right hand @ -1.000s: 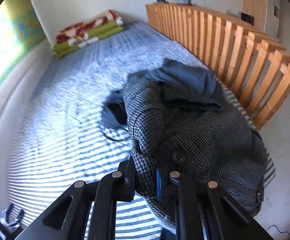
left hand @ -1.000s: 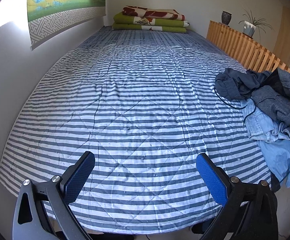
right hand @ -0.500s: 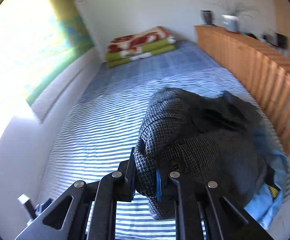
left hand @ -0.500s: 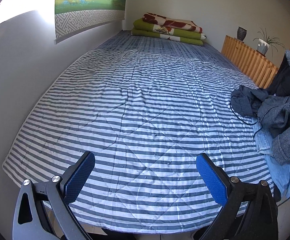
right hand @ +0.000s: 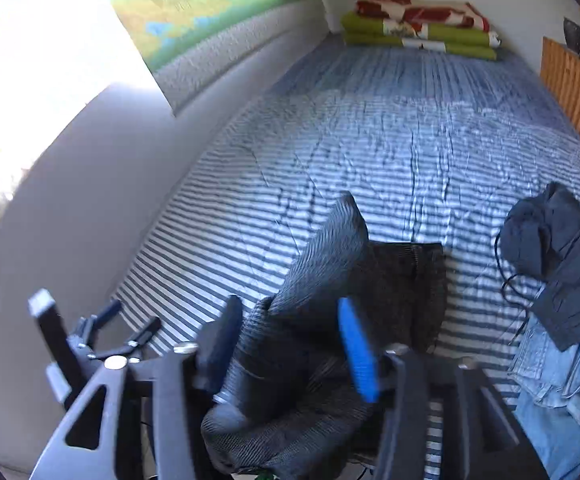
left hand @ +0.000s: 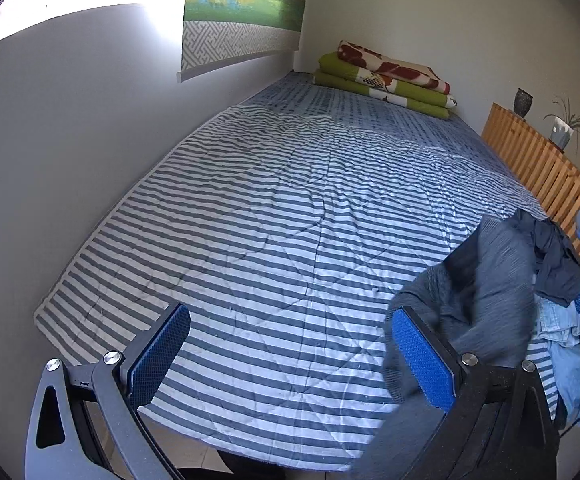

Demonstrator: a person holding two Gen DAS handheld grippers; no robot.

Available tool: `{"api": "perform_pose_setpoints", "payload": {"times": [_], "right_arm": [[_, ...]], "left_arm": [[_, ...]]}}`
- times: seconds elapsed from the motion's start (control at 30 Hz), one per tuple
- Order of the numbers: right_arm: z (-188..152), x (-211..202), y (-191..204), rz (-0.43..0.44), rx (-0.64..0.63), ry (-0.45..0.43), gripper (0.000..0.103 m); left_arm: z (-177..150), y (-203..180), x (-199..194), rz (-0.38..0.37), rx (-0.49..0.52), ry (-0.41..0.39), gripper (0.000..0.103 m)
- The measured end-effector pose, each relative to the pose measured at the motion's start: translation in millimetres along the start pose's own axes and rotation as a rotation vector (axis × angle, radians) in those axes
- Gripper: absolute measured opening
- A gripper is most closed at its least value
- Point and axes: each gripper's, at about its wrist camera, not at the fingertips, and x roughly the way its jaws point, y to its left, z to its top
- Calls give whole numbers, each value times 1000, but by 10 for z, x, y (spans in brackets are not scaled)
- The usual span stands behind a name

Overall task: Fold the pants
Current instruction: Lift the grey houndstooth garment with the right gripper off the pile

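Note:
Grey tweed pants (right hand: 330, 264) lie bunched and motion-blurred on the striped bed cover (right hand: 390, 152) near its front edge. My right gripper (right hand: 287, 328) is open, its fingers standing on either side of the bunched cloth. In the left wrist view the same pants (left hand: 482, 300) sit just right of my left gripper (left hand: 290, 340), which is open and holds nothing above the bed's front edge. The pants' full shape is hidden in the bunch.
A pile of dark and denim clothes (right hand: 558, 248) lies at the bed's right edge, also the pile (left hand: 558, 272). Folded blankets (left hand: 386, 76) sit at the far end. A wooden slatted rail (left hand: 542, 164) runs along the right, a wall along the left.
My right gripper carried the tweed pants left, off the clothes pile to the bed's front middle, then opened and let go. The left gripper stayed open while its view swung.

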Motion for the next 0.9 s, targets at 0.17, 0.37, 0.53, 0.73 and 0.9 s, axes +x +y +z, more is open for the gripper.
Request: {"api": "perform_pose_setpoints", "payload": {"times": [0.17, 0.37, 0.53, 0.73, 0.9], "right_arm": [[-249, 331, -611, -33, 141, 70, 53], [-692, 626, -1512, -107, 319, 117, 55], [-780, 976, -1777, -96, 385, 138, 57], [-507, 1618, -1653, -52, 341, 196, 60], [-374, 1902, -1455, -70, 265, 218, 16]], "left_arm": [[-123, -125, 149, -60, 32, 53, 103], [-335, -697, 469, -154, 121, 151, 103], [-497, -1093, 834, -172, 177, 236, 103], [-521, -1188, 1266, -193, 155, 322, 100], [-488, -1292, 1403, -239, 182, 359, 92]]}}
